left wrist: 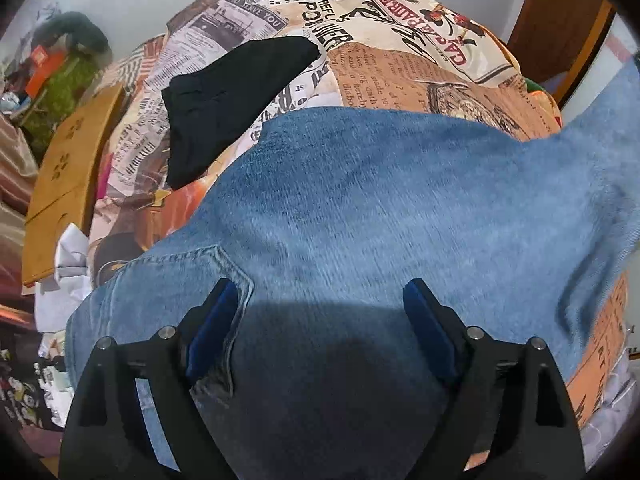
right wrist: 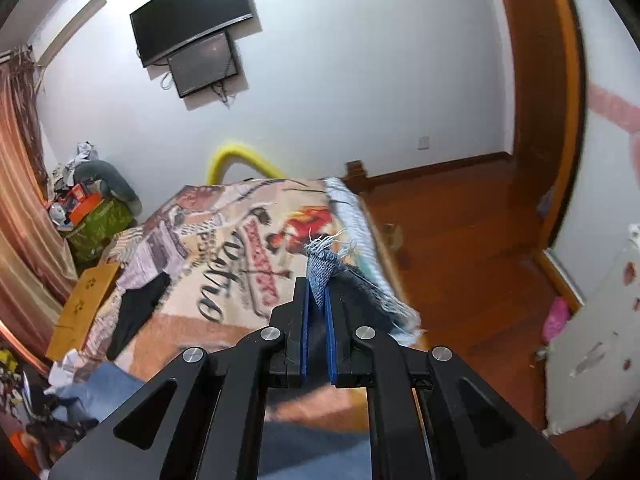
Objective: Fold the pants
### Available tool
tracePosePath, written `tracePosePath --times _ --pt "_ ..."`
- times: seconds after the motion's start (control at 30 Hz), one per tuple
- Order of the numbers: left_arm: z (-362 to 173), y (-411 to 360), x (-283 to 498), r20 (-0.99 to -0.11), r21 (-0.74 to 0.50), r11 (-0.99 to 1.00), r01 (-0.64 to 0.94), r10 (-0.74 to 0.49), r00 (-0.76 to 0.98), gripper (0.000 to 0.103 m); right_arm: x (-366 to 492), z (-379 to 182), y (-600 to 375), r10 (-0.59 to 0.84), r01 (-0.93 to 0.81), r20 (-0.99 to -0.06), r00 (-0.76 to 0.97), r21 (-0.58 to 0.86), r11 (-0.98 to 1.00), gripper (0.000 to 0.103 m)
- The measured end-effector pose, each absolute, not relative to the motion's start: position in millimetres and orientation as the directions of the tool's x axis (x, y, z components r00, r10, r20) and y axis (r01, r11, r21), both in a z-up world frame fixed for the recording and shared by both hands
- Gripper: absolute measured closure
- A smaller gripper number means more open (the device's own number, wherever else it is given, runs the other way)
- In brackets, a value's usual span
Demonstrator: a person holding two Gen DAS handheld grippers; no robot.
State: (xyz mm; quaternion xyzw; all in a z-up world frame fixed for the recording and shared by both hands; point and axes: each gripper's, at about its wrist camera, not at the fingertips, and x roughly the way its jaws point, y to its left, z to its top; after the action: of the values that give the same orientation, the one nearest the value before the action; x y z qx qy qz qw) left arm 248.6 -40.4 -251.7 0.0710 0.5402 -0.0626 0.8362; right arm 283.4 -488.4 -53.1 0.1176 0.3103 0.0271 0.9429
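- The faded blue denim pants are lying spread over a bed covered by a blanket printed with newspaper and poster graphics, a stitched pocket seam showing near the left tongs.
- The left gripper is hovering just above the denim with its blue-padded fingers spread wide, holding nothing.
- The right gripper is pinching a frayed hem corner of the pants between its closed blue pads, lifted above the bed.
- A black garment is lying on the blanket beside the jeans, apart from them.
- Two dark wall-mounted screens are hanging on the white wall beyond the bed.
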Motion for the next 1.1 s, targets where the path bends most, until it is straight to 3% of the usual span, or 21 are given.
tracePosePath --times 0.5,0.73,1.0,1.1 --pt "-254 -55 229 -0.896 0.116 0.976 0.182 0.024 0.442 0.012 214 -200 -551 0.121 0.213 -0.768 0.629 0.319 0.924 0.096" --pt "-256 -56 227 -0.890 0.118 0.977 0.177 0.025 0.456 0.010 187 -252 -555 0.142 0.269 -0.843 0.519 0.319 0.909 0.091" --pt "-250 -48 228 -0.894 0.070 0.979 0.191 -0.024 0.448 0.010 175 -229 -542 0.064 0.267 -0.871 0.487 0.218 0.939 0.086" --pt "-235 -33 223 -0.879 0.034 0.985 0.167 -0.050 0.473 0.010 174 -198 -530 0.005 0.248 -0.845 0.534 0.162 0.955 0.074"
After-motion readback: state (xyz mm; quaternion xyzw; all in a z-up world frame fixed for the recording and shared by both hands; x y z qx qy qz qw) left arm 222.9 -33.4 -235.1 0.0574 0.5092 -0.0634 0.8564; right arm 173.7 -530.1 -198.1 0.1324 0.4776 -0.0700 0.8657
